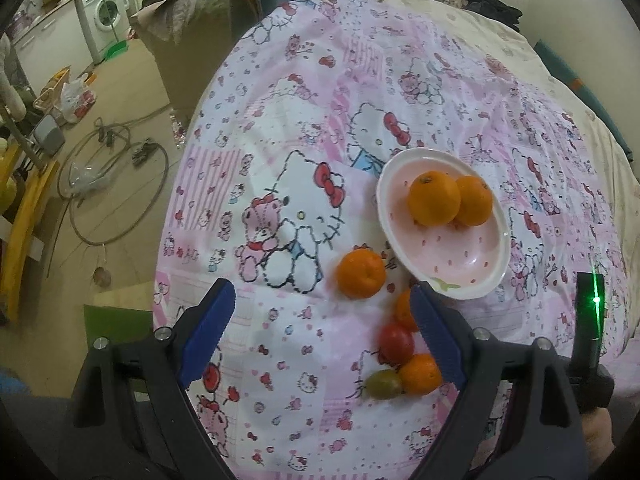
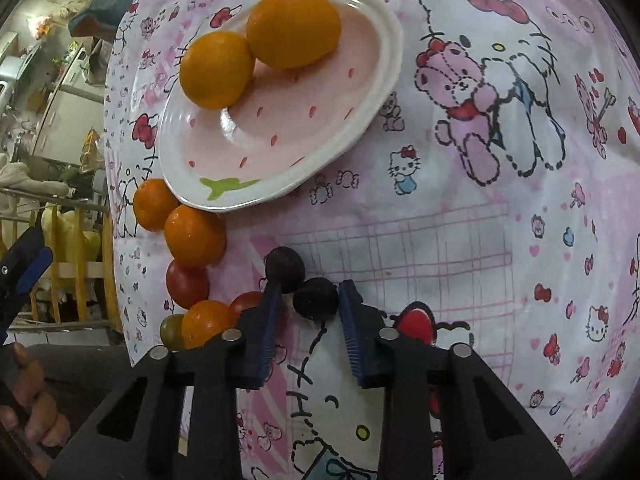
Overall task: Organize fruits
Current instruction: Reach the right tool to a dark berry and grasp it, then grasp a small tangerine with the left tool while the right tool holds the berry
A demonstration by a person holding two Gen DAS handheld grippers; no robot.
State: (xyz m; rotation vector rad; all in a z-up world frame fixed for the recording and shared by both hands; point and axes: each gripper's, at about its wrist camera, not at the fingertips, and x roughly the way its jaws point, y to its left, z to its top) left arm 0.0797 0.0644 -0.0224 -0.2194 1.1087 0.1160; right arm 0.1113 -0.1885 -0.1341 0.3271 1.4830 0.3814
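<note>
bedsheet (image 1: 304, 92): pink and white patchwork, cartoon cats with red bows everywhere
plate (image 2: 384, 36): white rim, pale pink inside with little red dashes and a green sprig
oranges on plate (image 2: 294, 28): bright orange
dark fruits (image 2: 316, 298): nearly black
tomato (image 2: 187, 284): red
gripper pads (image 1: 210, 332): blue, on black frames

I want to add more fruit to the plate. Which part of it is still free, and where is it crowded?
The plate is bare in its near half, from the green leaf mark up to the two oranges at its far side. Crowded: beside the plate's near rim, where small oranges and cherry tomatoes lie in a row.
</note>
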